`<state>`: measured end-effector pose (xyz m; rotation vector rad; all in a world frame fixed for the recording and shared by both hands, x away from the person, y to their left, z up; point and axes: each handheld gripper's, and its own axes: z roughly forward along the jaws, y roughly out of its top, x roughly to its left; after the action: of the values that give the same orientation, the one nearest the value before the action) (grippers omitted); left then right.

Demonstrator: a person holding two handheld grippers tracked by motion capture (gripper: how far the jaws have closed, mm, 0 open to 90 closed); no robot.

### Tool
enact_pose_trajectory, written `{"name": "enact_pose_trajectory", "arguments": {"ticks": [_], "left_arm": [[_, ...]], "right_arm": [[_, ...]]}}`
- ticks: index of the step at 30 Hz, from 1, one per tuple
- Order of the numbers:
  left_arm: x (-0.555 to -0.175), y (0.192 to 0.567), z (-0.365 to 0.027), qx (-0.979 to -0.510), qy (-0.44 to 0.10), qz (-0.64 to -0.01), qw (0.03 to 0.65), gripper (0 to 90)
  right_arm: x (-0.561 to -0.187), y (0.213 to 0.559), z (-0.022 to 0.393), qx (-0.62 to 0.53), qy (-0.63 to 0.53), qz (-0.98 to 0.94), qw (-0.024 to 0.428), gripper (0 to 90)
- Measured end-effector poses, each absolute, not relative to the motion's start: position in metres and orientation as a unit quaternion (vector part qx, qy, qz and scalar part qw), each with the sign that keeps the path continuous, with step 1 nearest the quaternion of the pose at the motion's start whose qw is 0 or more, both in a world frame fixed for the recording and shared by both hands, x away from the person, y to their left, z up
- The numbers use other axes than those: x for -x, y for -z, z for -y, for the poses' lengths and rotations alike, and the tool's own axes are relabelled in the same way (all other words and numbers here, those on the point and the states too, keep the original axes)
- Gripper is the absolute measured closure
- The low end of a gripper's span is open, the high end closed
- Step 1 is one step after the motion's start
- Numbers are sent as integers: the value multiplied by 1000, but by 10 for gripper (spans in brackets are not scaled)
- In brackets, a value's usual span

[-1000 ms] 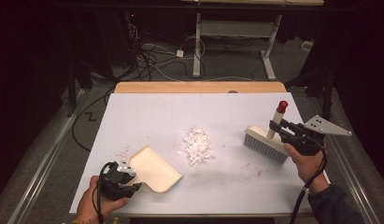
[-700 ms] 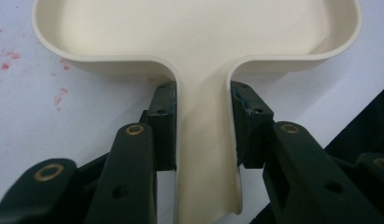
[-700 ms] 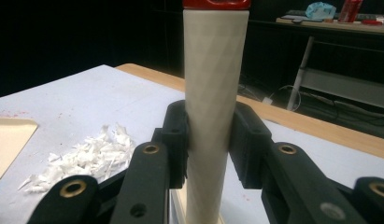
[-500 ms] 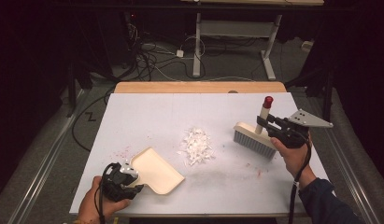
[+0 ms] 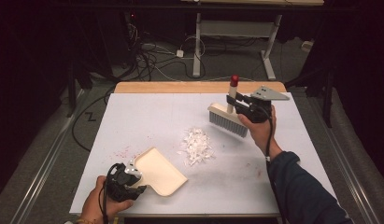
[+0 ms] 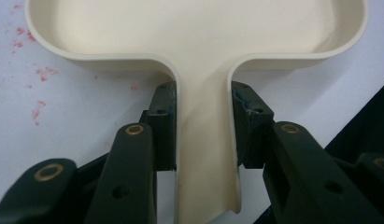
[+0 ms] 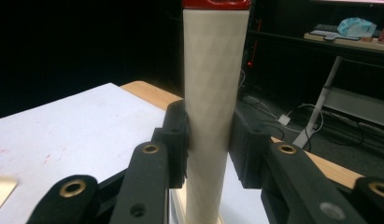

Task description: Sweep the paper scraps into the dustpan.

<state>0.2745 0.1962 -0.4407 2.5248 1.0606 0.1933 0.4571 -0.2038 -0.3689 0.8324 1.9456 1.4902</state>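
A cream dustpan (image 5: 160, 171) lies flat at the table's front left, its mouth toward a heap of white paper scraps (image 5: 196, 146) at the middle. My left gripper (image 5: 133, 175) is shut on the dustpan's handle (image 6: 204, 154), one pad on each side. A cream brush (image 5: 227, 120) with grey bristles and a red-tipped handle (image 5: 233, 92) hangs over the table, behind and right of the scraps. My right gripper (image 5: 238, 104) is shut on that upright handle (image 7: 211, 107).
The white table top (image 5: 147, 116) has a wooden strip (image 5: 180, 87) along its far edge. Red specks (image 5: 124, 151) dot the surface left of the dustpan. Cables and desk legs (image 5: 197, 46) fill the dark floor beyond.
My right gripper has carried the brush leftward and toward the far side, closer to the scraps. The left gripper and dustpan have barely shifted.
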Motion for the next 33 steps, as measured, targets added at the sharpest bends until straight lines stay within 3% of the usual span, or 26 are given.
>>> {"name": "enact_pose_trajectory", "arguments": {"ticks": [6,11,33], "left_arm": [[-275,443,-192,-903,-64,-376,195,628],[-278,447,-188,-905,-60,-375,194,628],[-286,449,-171,-902,-58,-383,189,628]], "right_arm": [[-479,380,169,-325,-548,-719,280,706],[-476,390,147,-310,-547,-727,277,707],[-402,396,119,-237,-553,-765,230,698]]}}
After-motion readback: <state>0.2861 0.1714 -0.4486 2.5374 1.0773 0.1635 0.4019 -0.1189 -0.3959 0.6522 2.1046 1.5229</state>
